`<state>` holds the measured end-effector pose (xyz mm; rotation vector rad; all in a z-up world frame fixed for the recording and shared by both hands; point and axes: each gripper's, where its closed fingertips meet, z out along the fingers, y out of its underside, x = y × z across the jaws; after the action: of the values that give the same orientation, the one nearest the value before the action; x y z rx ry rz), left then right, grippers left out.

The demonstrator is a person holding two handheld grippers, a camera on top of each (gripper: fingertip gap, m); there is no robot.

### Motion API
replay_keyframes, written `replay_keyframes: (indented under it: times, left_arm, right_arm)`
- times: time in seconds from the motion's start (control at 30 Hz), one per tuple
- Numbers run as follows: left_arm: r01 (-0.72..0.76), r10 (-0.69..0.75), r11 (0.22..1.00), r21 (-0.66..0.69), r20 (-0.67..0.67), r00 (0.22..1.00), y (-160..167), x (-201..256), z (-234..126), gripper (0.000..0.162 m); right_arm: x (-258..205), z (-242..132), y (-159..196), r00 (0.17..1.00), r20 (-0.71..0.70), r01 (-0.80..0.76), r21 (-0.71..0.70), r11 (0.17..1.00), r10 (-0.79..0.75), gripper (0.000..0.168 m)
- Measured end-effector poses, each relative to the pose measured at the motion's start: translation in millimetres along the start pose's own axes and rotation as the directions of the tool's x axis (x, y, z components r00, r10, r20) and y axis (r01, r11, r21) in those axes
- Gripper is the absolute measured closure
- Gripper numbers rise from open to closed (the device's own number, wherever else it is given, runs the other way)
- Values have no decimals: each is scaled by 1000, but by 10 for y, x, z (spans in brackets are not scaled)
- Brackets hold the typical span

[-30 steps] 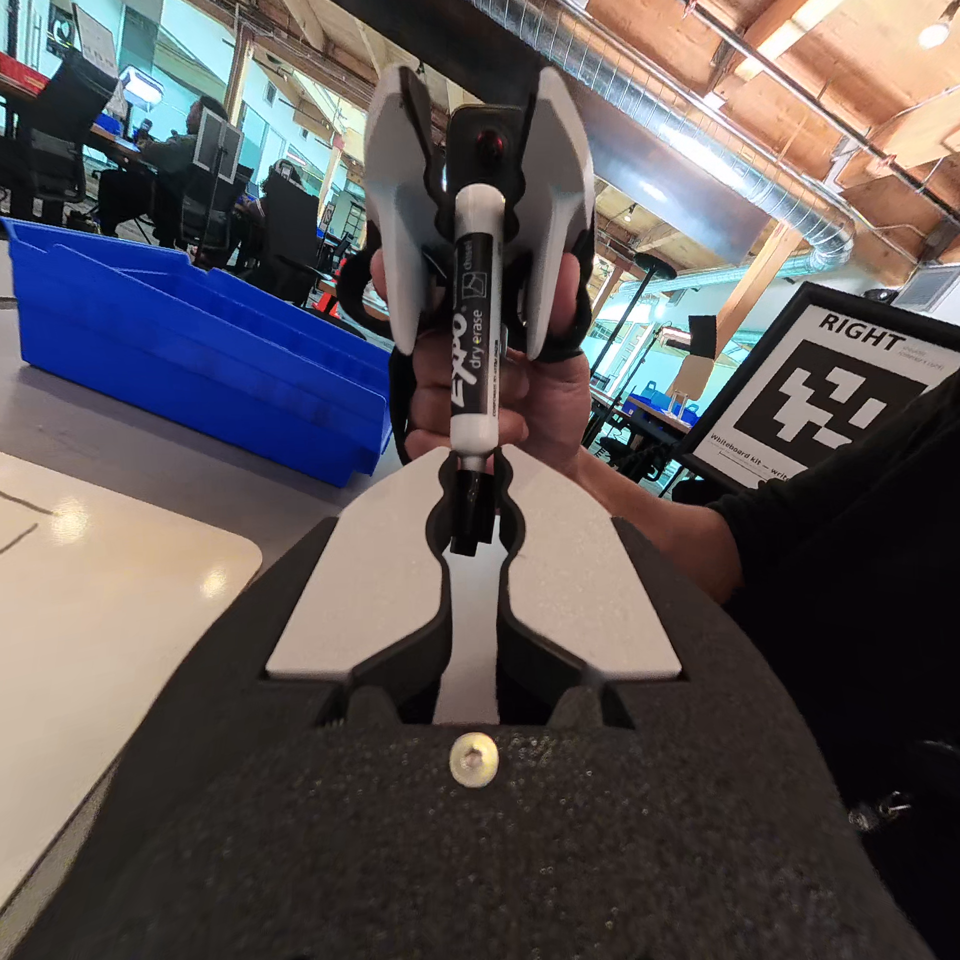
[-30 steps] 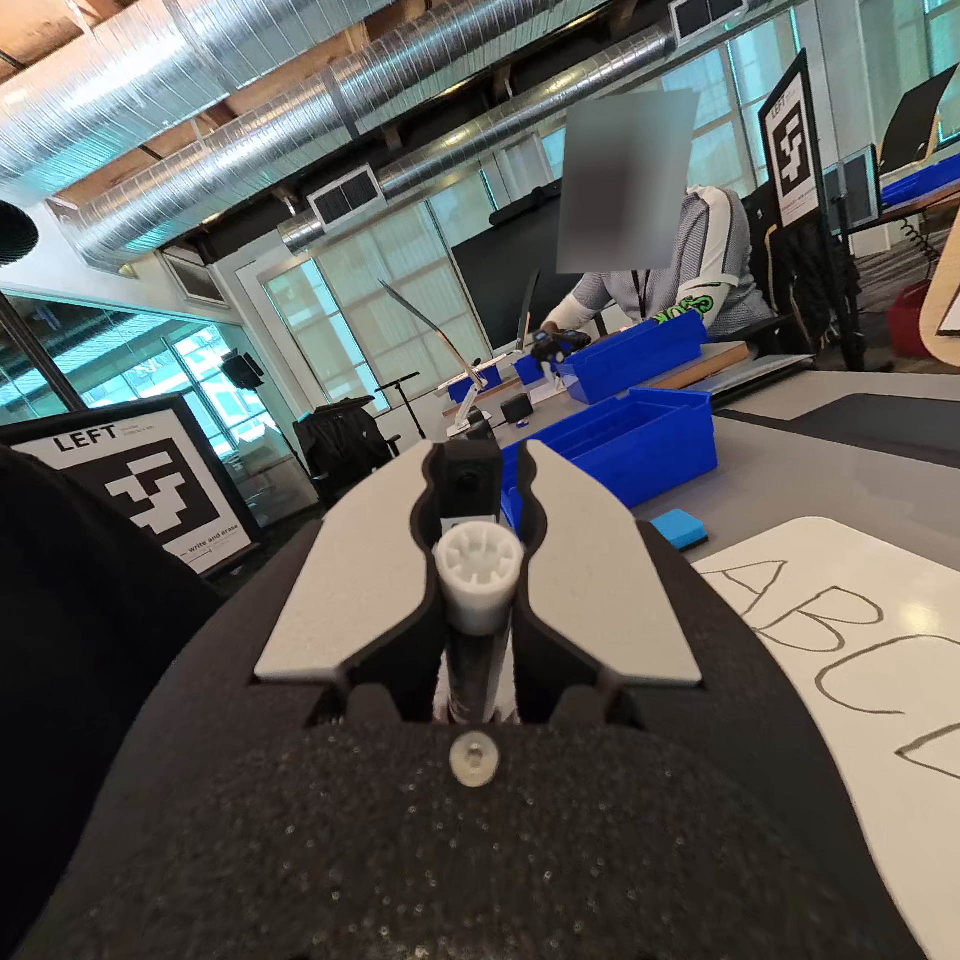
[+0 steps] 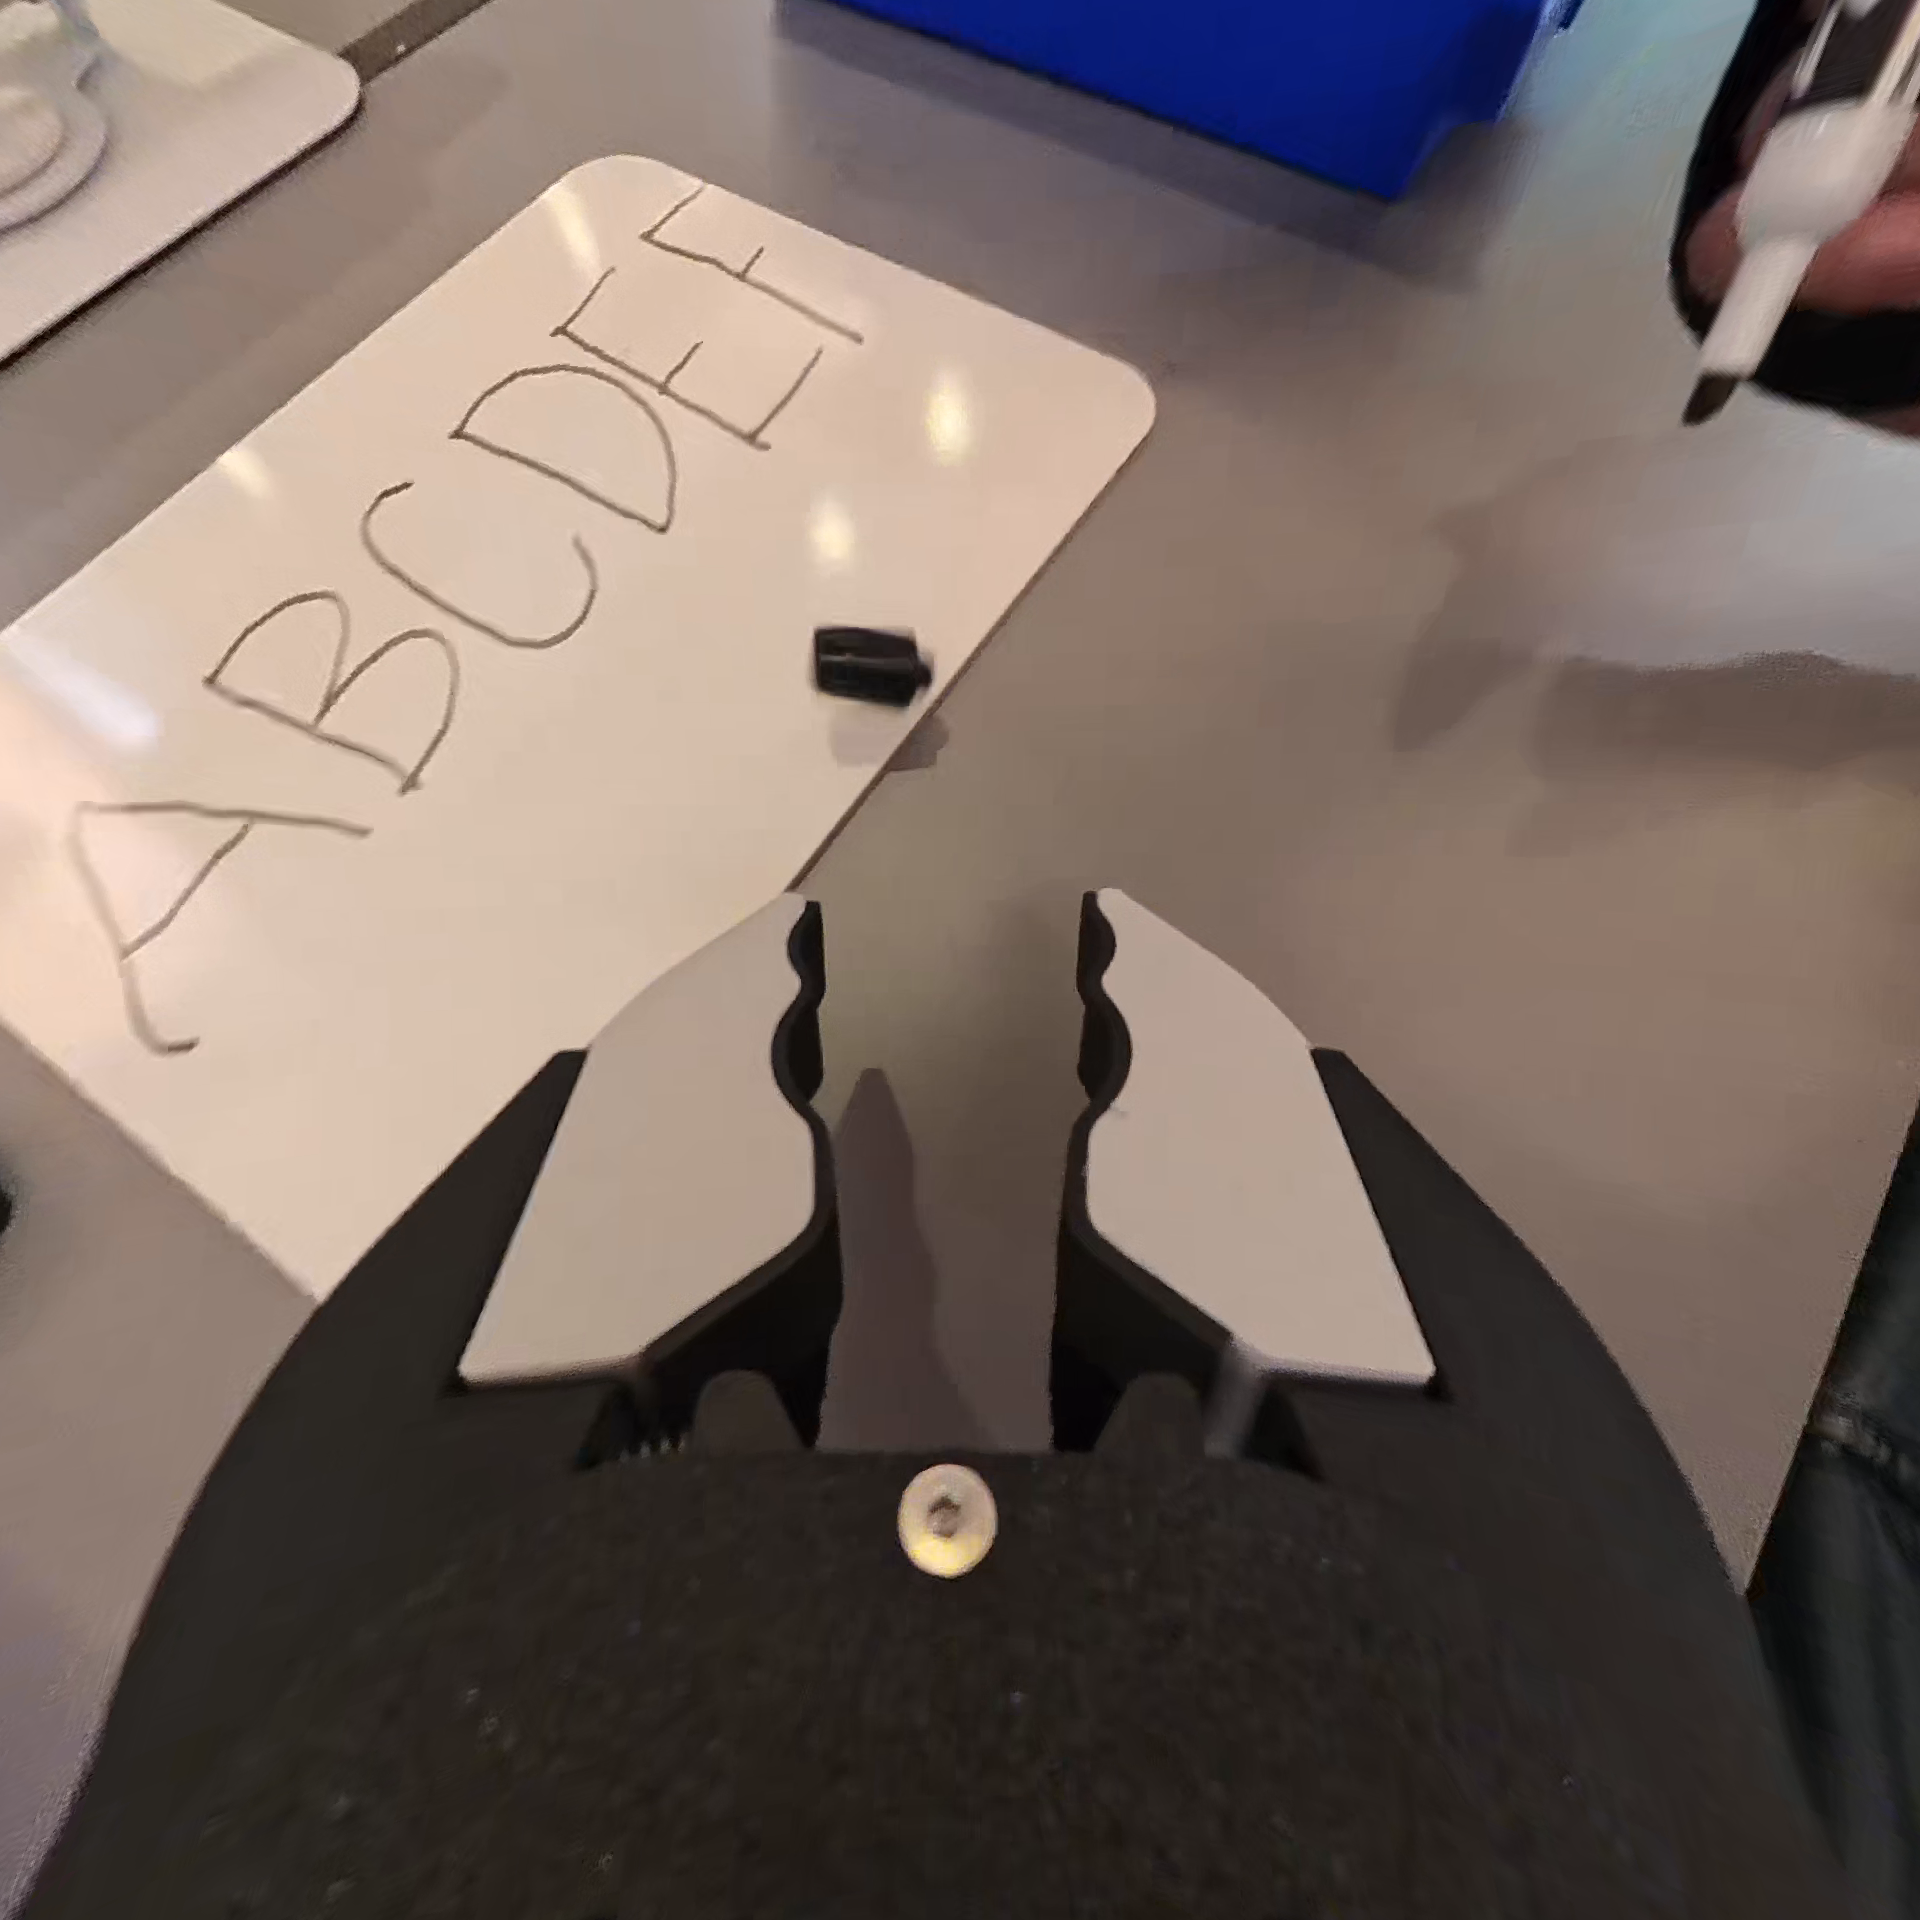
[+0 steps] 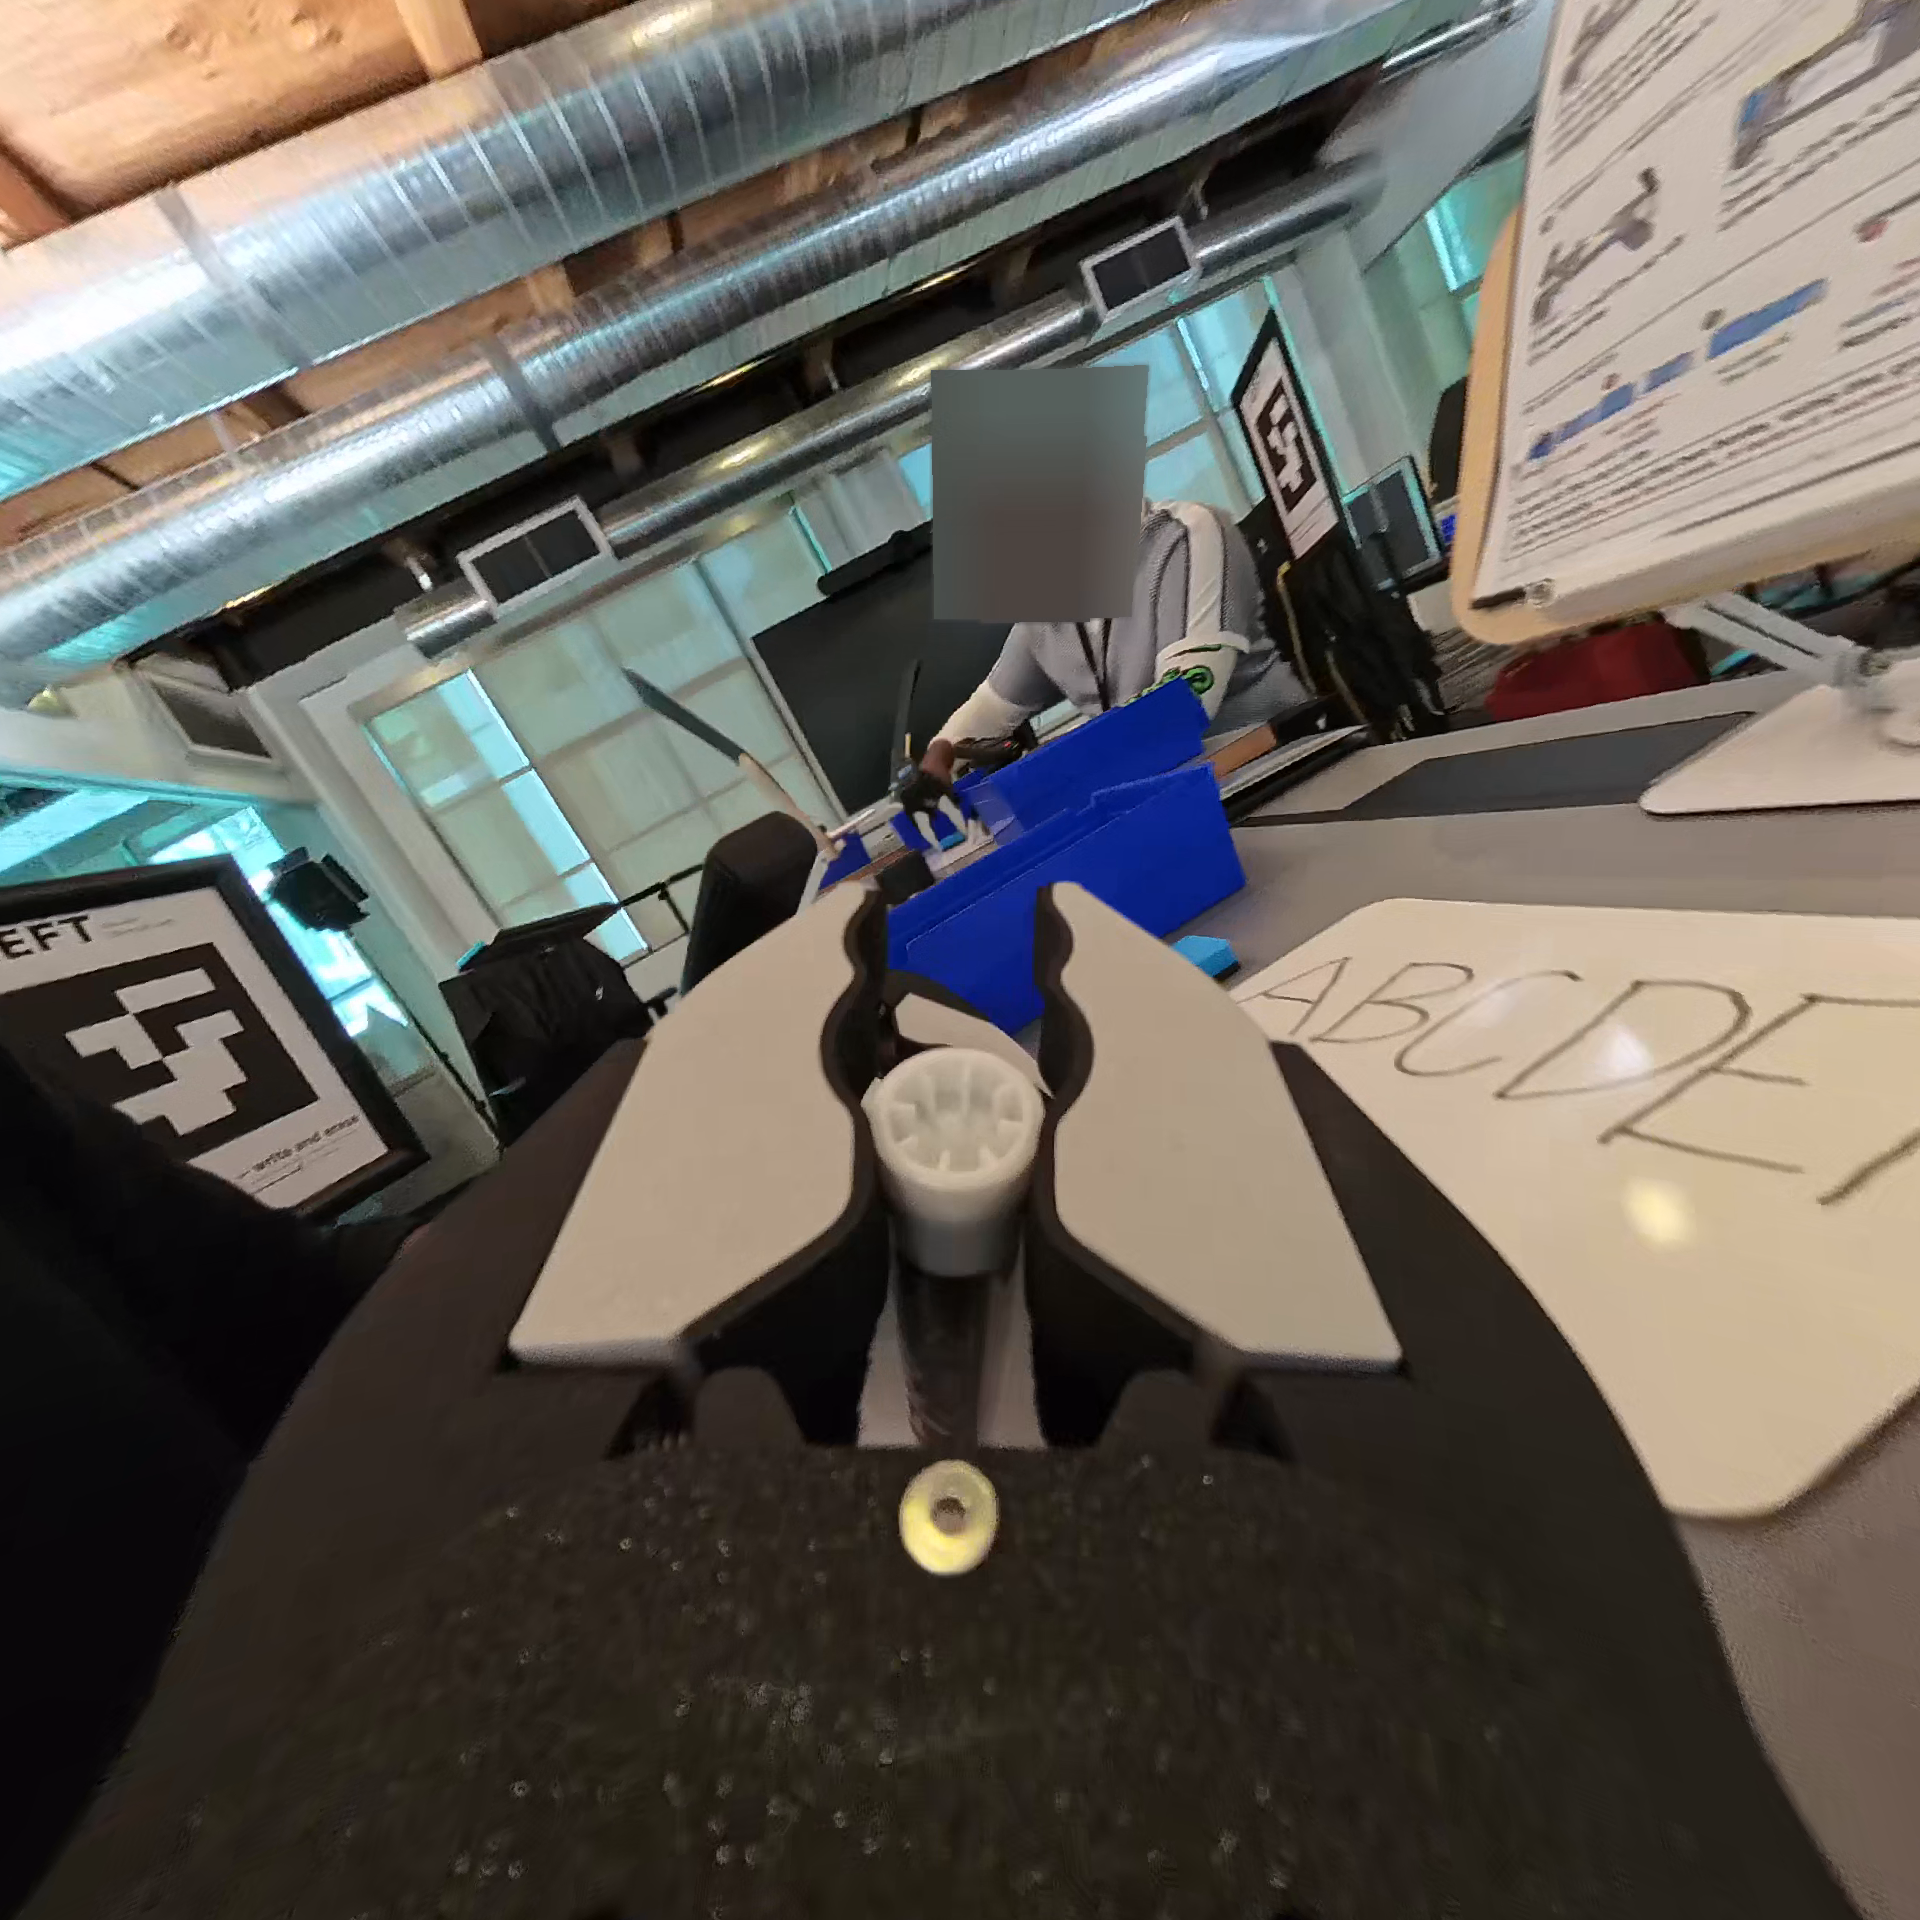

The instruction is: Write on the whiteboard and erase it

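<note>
Left gripper [image 3: 951, 997] hung with jaws apart, the cap [image 3: 868, 661] ahead-left of them on the whiteboard [image 3: 582, 665]; right gripper [image 4: 961, 987] clamped the marker [image 4: 954, 1153]. Writing looked finished; recapping likely came next.

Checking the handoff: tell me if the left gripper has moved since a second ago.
Yes. The left gripper, fingers open and empty, has swung down from the black-and-white marker toward the flat white whiteboard.
</note>
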<state>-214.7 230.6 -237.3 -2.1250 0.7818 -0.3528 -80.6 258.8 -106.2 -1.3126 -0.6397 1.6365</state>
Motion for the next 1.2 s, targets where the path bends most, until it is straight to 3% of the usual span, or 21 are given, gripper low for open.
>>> replay_keyframes:
  times: [0.23, 0.37, 0.5, 0.63, 0.8, 0.9, 1.07, 1.2]
  left_arm:
    - [-73, 80, 993, -91, 77, 994, -156, -45, 483, 118]
    - [-31, 45, 992, -125, 103, 994, -297, -69, 707, 121]
    - [-198, 241, 952, -232, 174, 955, -226, -161, 853, 128]
    - [-253, 279, 938, -238, 81, 957, -187, -77, 912, 137]
    - [-379, 387, 898, -223, -10, 922, -285, -36, 904, 106]
    - [-457, 443, 861, -223, -115, 889, -317, 37, 923, 108]
    - [-400, 349, 889, -221, -236, 907, -398, 292, 956, 109]
    - [-328, 296, 923, -201, -173, 939, -479, 398, 958, 115]
  right_arm:
    - [17, -116, -39, 1000, -10, 15, 11, 1000, -14, 141]
    - [12, -155, -43, 1000, -7, 10, 12, 1000, -10, 141]
    - [19, -177, -77, 1000, -3, 5, 19, 1000, -5, 141]
    - [11, -190, -56, 1000, 3, 5, 6, 1000, -5, 141]
    - [34, -223, -84, 1000, 1, -6, 15, 1000, 6, 141]
    - [34, -242, -111, 1000, 0, -2, 15, 1000, 2, 141]
    - [69, -276, -134, 1000, -10, -14, 25, 1000, 14, 141]
    - [77, -294, -144, 1000, -14, -10, 24, 1000, 11, 141]
